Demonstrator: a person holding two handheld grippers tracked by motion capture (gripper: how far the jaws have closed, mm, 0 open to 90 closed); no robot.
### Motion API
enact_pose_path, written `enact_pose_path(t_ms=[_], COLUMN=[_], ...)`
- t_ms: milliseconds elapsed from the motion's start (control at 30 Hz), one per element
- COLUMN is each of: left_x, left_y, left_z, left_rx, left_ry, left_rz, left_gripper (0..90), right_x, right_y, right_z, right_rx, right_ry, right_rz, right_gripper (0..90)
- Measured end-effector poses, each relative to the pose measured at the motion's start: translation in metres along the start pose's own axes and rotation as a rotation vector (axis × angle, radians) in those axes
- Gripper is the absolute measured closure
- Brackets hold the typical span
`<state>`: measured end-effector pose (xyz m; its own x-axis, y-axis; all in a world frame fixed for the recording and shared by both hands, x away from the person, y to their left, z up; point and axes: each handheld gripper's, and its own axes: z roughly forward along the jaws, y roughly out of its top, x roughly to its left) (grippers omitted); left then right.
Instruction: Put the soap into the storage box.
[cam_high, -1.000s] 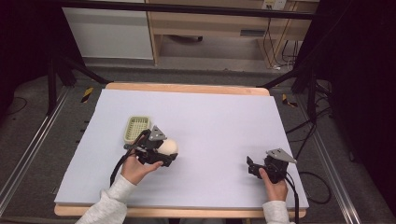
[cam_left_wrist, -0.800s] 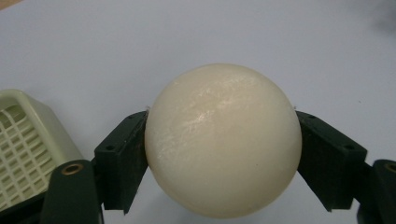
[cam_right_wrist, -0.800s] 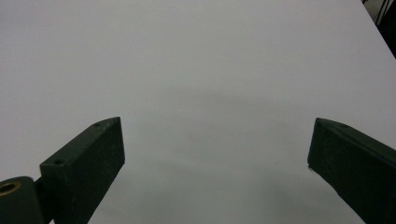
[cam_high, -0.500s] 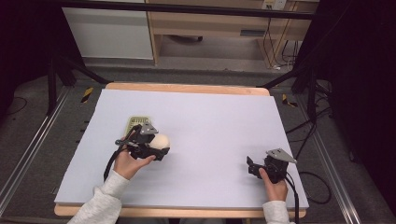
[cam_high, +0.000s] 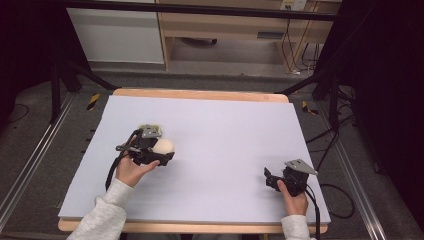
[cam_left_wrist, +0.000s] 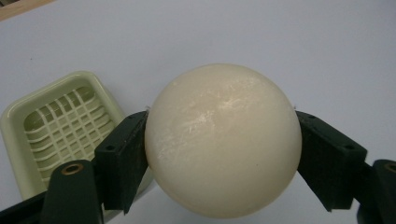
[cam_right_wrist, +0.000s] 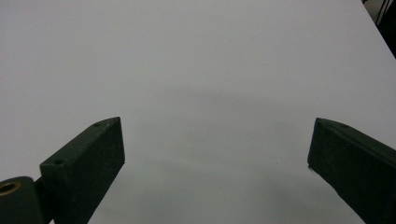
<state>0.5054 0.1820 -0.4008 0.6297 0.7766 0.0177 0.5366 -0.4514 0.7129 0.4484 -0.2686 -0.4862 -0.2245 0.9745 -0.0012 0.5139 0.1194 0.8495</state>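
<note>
The cream ball (cam_left_wrist: 222, 140) sits clamped between both pads of the left gripper (cam_high: 159, 152), above the table (cam_high: 225, 130), with the pale green soap dish (cam_left_wrist: 60, 126) at its nine o'clock. The right gripper (cam_right_wrist: 215, 163) stands wide apart, empty.

tabletop (cam_high: 225, 135): I see a pale lilac sheet over it, wood edge at far and near sides
behind: I read a light wooden cabinet (cam_high: 225, 25), white panel (cam_high: 115, 35) left of it
floor (cam_high: 45, 125): grey, black cables (cam_high: 340, 192) on my right
</note>
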Motion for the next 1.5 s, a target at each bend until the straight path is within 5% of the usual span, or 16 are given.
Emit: enact_pose_path(t_ms=[1500], left_x=[0.058], left_y=[-0.007], left_z=[0.014], left_rx=[0.028], left_ry=[0.130], left_rz=[-0.127], left_gripper=[23.2], right_x=[0.000], right_y=[0.000], right_z=[0.000], right_rx=[0.001], right_ry=[0.002], right_rz=[0.000], right_gripper=[4.2])
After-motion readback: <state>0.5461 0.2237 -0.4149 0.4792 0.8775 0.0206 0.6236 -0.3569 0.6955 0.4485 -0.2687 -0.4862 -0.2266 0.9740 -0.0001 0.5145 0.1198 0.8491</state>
